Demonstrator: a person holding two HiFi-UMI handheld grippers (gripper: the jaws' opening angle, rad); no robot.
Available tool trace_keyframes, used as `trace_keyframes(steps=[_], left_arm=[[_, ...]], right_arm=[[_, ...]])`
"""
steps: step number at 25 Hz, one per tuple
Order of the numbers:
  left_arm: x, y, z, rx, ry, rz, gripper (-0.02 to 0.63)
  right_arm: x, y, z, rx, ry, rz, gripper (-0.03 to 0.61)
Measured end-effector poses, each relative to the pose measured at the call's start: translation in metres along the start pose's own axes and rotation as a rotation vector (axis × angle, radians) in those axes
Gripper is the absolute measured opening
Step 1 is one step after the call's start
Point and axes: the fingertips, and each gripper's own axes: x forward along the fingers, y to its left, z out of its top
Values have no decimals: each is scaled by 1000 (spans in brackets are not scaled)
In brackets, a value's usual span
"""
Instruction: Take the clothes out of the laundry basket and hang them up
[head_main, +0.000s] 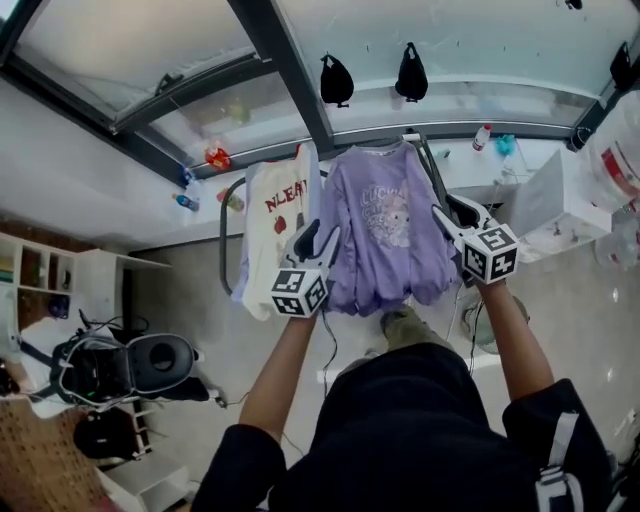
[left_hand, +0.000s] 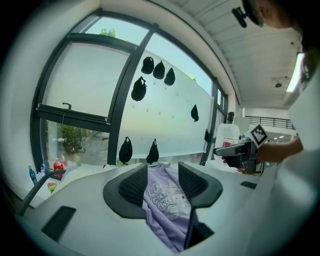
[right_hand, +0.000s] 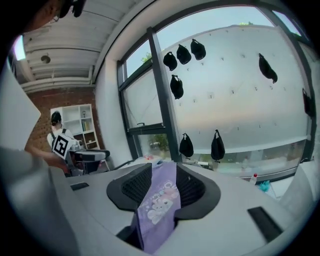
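Observation:
A purple sweatshirt (head_main: 385, 235) with a cartoon print hangs on the drying rack (head_main: 228, 215), next to a white shirt (head_main: 275, 225) with red letters. My left gripper (head_main: 318, 230) is raised at the sweatshirt's lower left side and my right gripper (head_main: 445, 203) at its right side. In the left gripper view the purple cloth (left_hand: 165, 200) fills the gap between the jaws, which stand apart. In the right gripper view the purple cloth (right_hand: 160, 200) likewise runs down through the gap between parted jaws. No laundry basket is in view.
Black pouches (head_main: 337, 80) hang on the window above the rack, and bottles (head_main: 218, 157) stand on the sill. An office chair (head_main: 150, 365) is at the lower left beside white shelves (head_main: 40, 270). A white box (head_main: 570, 200) stands to the right.

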Motion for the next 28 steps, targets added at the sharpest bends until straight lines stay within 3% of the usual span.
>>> trace_keyframes(steps=[5, 10, 17, 23, 28], left_arm=[[-87, -49, -11, -92, -70, -59, 139], [-153, -78, -50, -76, -96, -48, 47], [-210, -127, -93, -140, -87, -46, 11], [-231, -177, -93, -34, -106, 35, 9], [-232, -223, -92, -35, -126, 106, 8]], right_arm=[[-71, 57, -13, 16, -40, -26, 81], [-128, 103, -45, 68, -60, -30, 15], [-196, 148, -88, 103, -41, -60, 0], [-254, 138, -84, 17, -104, -63, 0], [-298, 106, -85, -73, -126, -55, 0]])
